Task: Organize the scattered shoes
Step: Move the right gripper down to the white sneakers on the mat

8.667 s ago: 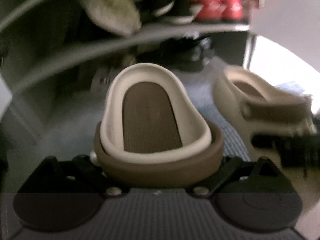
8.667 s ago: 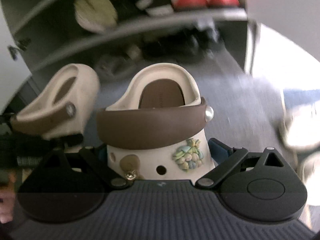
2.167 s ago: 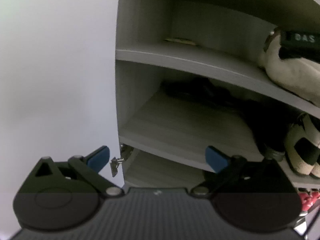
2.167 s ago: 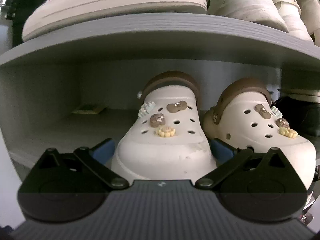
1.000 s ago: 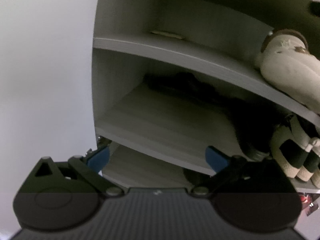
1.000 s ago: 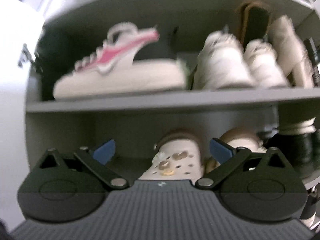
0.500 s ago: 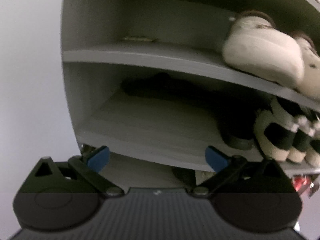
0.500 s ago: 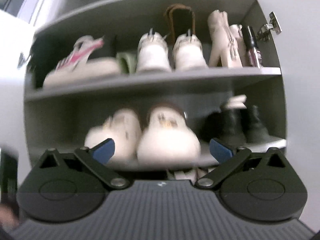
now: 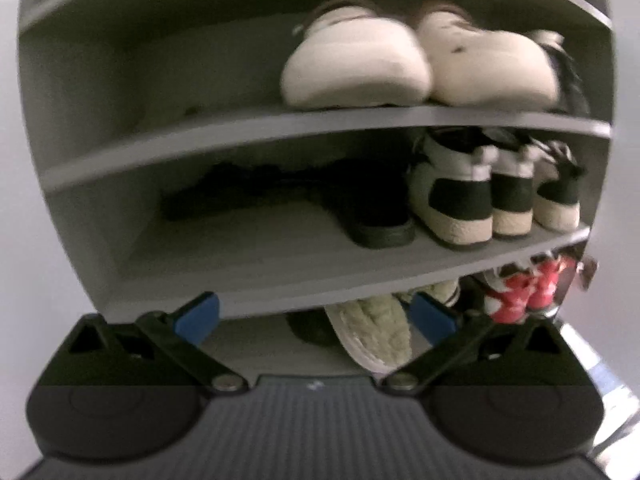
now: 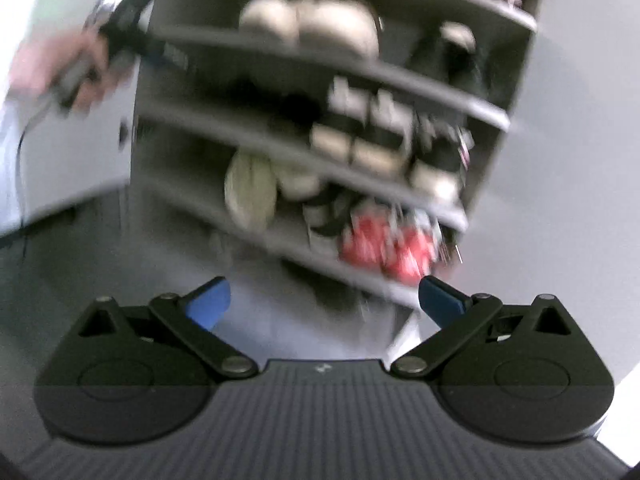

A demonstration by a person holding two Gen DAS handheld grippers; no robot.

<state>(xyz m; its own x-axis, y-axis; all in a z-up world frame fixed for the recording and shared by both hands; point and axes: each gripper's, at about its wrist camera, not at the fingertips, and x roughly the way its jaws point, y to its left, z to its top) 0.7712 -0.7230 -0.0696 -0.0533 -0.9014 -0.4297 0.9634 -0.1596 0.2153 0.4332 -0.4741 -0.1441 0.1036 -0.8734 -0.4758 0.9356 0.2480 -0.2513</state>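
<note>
Facing shoe rack (image 9: pixel 320 128): left tongs (image 9: pixel 316 316) and right tongs (image 10: pixel 324 300) both wide, empty. Cream clogs (image 9: pixel 416 68) shelved. Between pairs, prob. Next: find another loose shoe on floor.

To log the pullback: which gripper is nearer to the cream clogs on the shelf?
Left. The left gripper faces the cream clogs from close by; the right gripper is farther back, with floor before the rack.
</note>
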